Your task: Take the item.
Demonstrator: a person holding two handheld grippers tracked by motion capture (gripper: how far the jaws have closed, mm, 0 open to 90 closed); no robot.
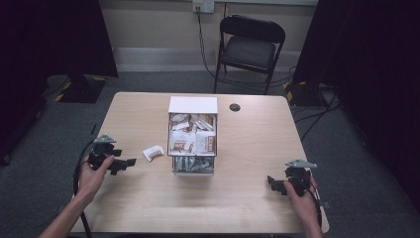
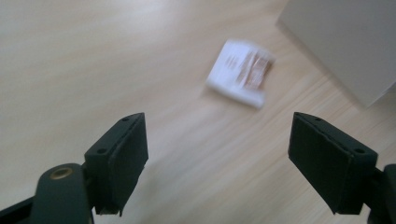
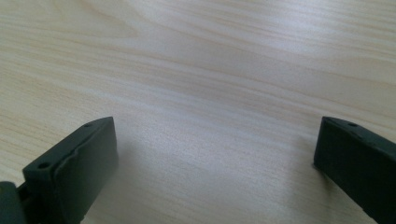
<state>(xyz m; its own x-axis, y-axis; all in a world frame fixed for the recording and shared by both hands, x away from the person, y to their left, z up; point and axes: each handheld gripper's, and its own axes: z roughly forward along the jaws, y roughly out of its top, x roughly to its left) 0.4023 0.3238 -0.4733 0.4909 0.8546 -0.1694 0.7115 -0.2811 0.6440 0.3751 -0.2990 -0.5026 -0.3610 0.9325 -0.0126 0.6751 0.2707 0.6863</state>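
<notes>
High view: left claw (image 1: 124,163) sits on the bench (image 1: 247,198) at the left, jaws spread wide with nothing between them, aimed at a lone white-and-brown sachet (image 1: 153,152) lying flat on the bench just left of the sachet box (image 1: 193,105). Sachet is near the claw, not touching. Left gripper view: sachet (image 2: 240,72) blurred, beyond the jaws. Right claw (image 1: 275,183) rests near right, also spread wide, holding nothing, well apart from the box.

The right gripper (image 3: 215,168) is seen from behind its two black jaws, which are spread wide apart at the lower corners. Between and beyond them, a pale wooden surface (image 3: 201,70) with fine grain lines is shown.
</notes>
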